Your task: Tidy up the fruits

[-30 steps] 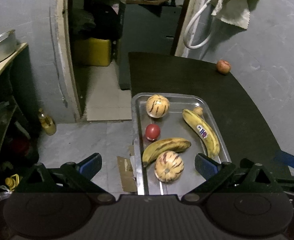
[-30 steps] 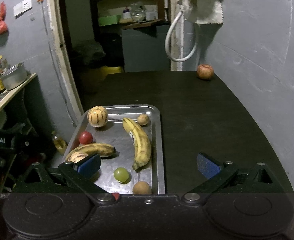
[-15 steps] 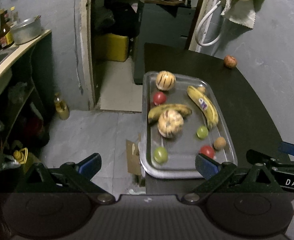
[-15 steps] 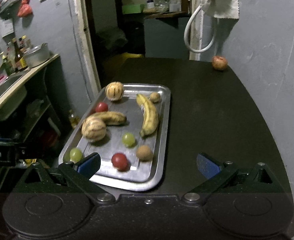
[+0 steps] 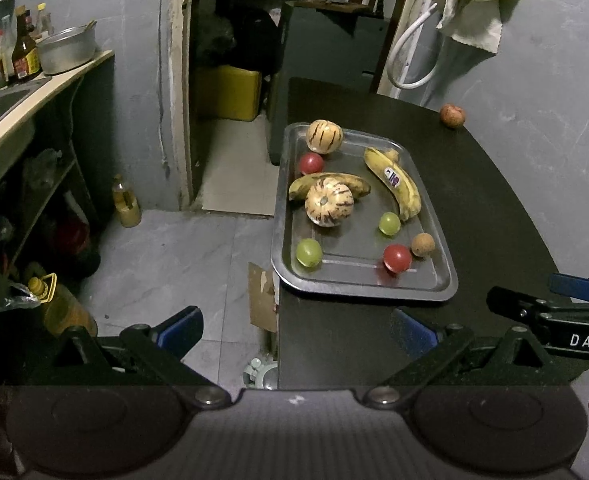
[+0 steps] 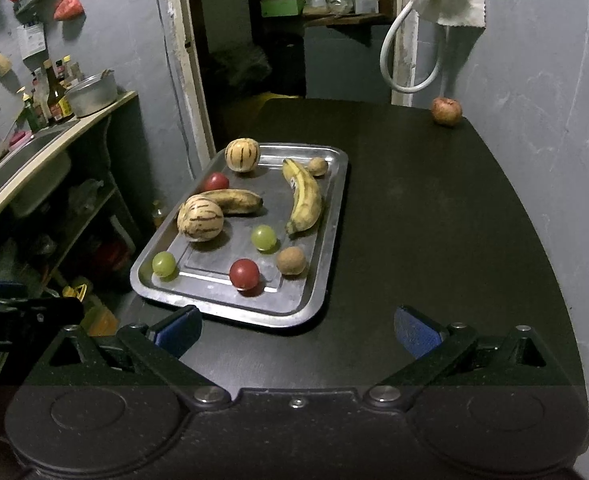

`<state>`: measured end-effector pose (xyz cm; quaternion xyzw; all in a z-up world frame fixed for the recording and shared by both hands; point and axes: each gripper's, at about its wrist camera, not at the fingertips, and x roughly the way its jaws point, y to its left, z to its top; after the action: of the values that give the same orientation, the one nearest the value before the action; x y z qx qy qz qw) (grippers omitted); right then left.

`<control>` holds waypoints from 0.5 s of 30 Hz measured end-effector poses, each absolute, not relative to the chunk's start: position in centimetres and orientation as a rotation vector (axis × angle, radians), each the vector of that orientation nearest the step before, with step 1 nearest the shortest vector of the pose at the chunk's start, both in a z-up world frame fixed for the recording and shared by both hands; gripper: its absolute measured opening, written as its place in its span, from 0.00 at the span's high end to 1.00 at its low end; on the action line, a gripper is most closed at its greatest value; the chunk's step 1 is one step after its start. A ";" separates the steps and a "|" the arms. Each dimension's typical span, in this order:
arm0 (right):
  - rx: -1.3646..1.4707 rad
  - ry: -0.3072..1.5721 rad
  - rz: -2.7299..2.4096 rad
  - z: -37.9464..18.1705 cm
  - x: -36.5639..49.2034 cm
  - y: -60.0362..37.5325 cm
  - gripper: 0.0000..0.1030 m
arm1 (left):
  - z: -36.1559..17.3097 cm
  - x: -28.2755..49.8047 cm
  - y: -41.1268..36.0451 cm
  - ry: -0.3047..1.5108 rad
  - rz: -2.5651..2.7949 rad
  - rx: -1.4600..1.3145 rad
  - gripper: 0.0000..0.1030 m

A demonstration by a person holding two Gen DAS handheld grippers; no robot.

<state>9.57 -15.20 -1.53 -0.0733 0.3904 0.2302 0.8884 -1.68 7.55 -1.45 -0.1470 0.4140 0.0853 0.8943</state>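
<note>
The left gripper (image 5: 296,330) had its fingers spread, holding nothing; one blue pad hung over the floor and the other over the table (image 5: 494,208) edge. The right gripper (image 6: 298,330) also had its fingers spread and empty, above the near table surface.

At 12 o'clock from both grippers, the metal tray (image 6: 326,240) lay on the table's left part. It held two striped melons (image 6: 200,218), two bananas (image 6: 305,200), two red tomatoes (image 6: 244,273), two green grapes (image 6: 264,237) and two small brown fruits (image 6: 291,260). One melon rested against the darker banana (image 5: 354,185). A reddish apple (image 6: 446,111) lay alone at 1 o'clock, well apart from the tray, near the wall. Nothing stood between the grippers and the tray.

A pot (image 6: 92,95) and bottles (image 6: 50,94) stood on a counter at 10 o'clock.

Compared with one second earlier, both grippers had drawn back from the tray, exposing its near end.
</note>
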 end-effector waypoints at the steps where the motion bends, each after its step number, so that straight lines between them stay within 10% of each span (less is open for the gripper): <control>1: -0.153 0.813 0.481 -1.6 9.5 -15.3 0.01 | -1.5 -1.7 7.5 0.860 0.178 -0.305 0.01; 15: -0.154 0.816 0.484 -1.6 9.5 -15.3 0.01 | -1.7 -1.8 7.2 0.867 0.174 -0.308 0.01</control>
<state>9.47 -15.35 -1.60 -0.0743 0.3924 0.2328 0.8867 -1.76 7.23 -1.70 -0.1485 0.4181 0.0840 0.8923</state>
